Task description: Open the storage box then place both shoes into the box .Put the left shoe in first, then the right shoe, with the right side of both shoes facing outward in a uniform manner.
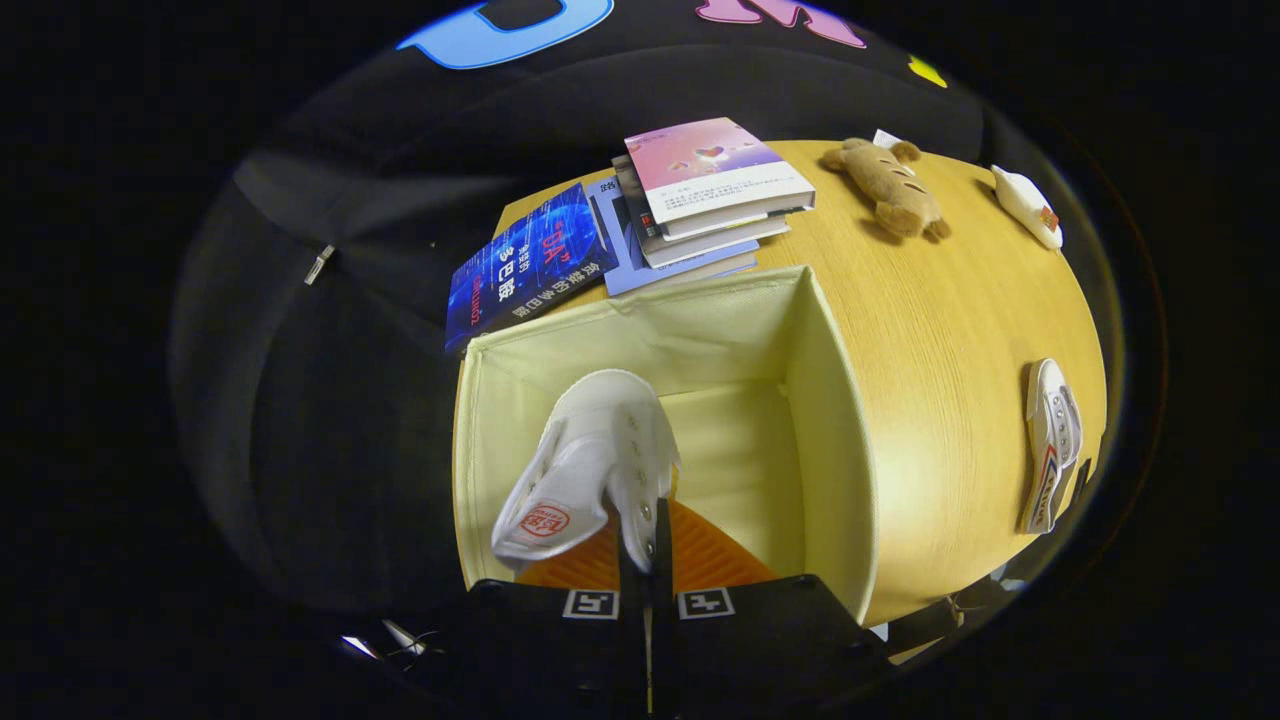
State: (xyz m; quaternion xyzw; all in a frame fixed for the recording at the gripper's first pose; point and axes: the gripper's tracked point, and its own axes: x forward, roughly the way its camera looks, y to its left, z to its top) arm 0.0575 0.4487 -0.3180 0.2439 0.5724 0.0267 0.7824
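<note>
I have the tool (646, 540) clenched on a white canvas shoe (585, 465), its two fingers pressed nearly together on the eyelet edge of the upper, and the shoe hangs over the open mouth of the cream fabric storage box (835, 420). The box stands at the near left of the wooden surface (940, 330), lid out of the way, its inside bare apart from what I carry. The orange sole shows below my fingers, so the shoe is tipped on its side with the toe pointing away from me into the box. The second shoe (1052, 445) lies well apart on the right side of the surface, near the edge. I judge this to be the first placement, so this should be the left shoe, though I cannot confirm which foot it is from here. To do it well I want to lower it straight down toward the left inner wall, keeping it clear of the soft rim so the fabric does not fold in, and leave room beside it for its partner. I should check that the right side faces outward before letting go, and release only once the sole or side rests on the floor. A stack of books (700, 200), a plush toy (888, 185) and a small white object (1027, 205) sit at the far side, out of my path.
</note>
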